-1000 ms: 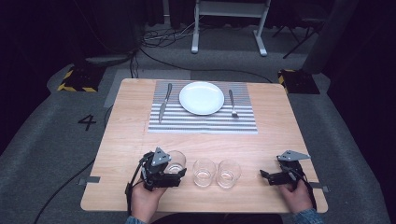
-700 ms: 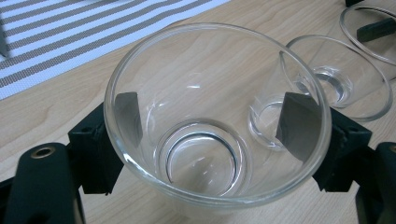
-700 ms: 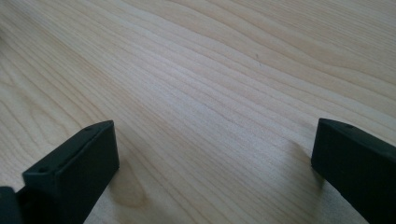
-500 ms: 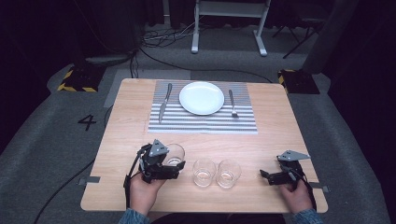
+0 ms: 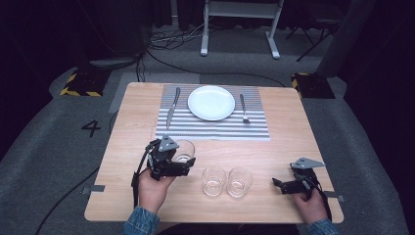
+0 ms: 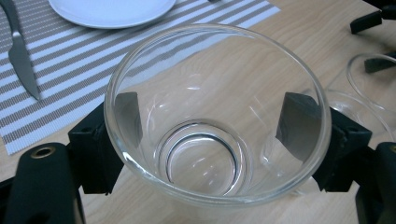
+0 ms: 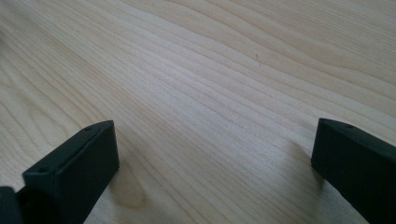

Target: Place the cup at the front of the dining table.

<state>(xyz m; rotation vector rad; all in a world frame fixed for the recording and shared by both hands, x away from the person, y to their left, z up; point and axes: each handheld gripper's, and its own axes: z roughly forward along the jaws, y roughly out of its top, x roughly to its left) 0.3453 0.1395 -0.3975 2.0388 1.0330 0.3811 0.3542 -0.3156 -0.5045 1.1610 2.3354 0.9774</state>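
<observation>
glass (image 6: 217,116) sits clamped between the left gripper's (image 5: 172,157) jaws, one pad on each side of its wall. compared with a second ago it has moved away from the other two glasses (image 5: 227,181) toward the placemat (image 5: 213,126), and now stands apart from them, near the mat's near-left corner below the knife (image 5: 172,107). i cannot tell if it is lifted or sliding. likely it is headed for a spot by the plate (image 5: 211,102). right gripper (image 5: 288,185) rests on the tabletop (image 5: 288,142) with jaws wide apart, holding nothing, unchanged.
</observation>
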